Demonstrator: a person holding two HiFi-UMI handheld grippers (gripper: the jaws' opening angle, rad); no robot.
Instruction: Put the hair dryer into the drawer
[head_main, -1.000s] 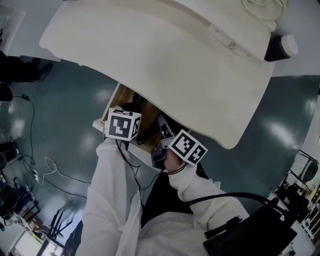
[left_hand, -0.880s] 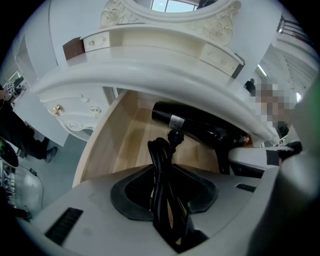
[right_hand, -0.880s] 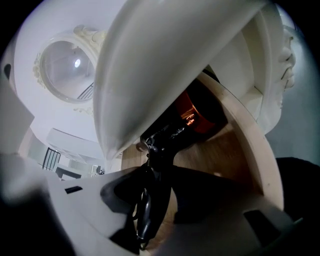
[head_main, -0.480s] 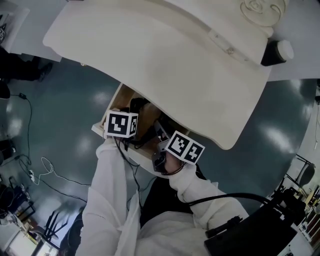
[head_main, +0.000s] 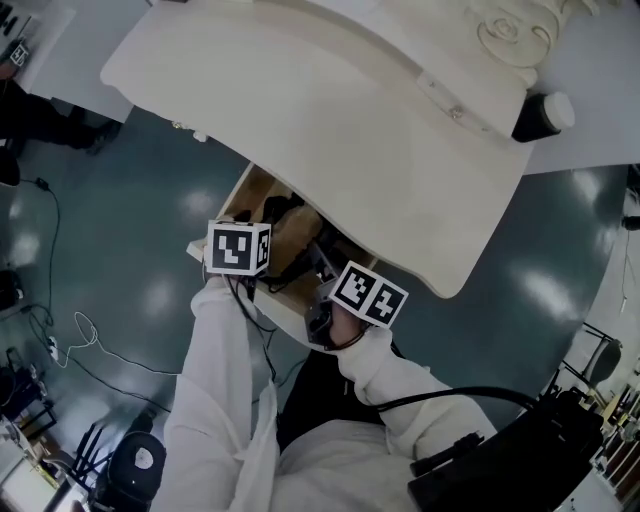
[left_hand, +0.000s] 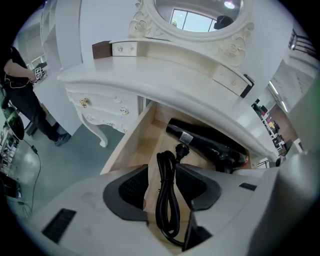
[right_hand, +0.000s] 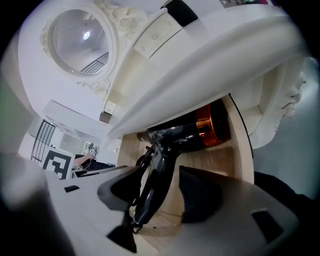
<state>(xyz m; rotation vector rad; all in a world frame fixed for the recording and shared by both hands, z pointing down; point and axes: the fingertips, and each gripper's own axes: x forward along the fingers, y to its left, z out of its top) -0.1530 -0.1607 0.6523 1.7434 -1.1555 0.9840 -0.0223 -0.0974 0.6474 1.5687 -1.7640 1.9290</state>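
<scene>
Compared with a second before, the head view showed more of the open drawer at frame centre, the pale dressing-table surface having drifted toward the top. Both marker cubes sat almost where they had been. The left gripper had its jaws opening, the coiled black cord lying loose between them with gaps on both sides. The right gripper was opening to its widest, the pads clear of the hair dryer, whose handle ran between them. The dryer lay on the drawer's wooden floor under the surface edge.
</scene>
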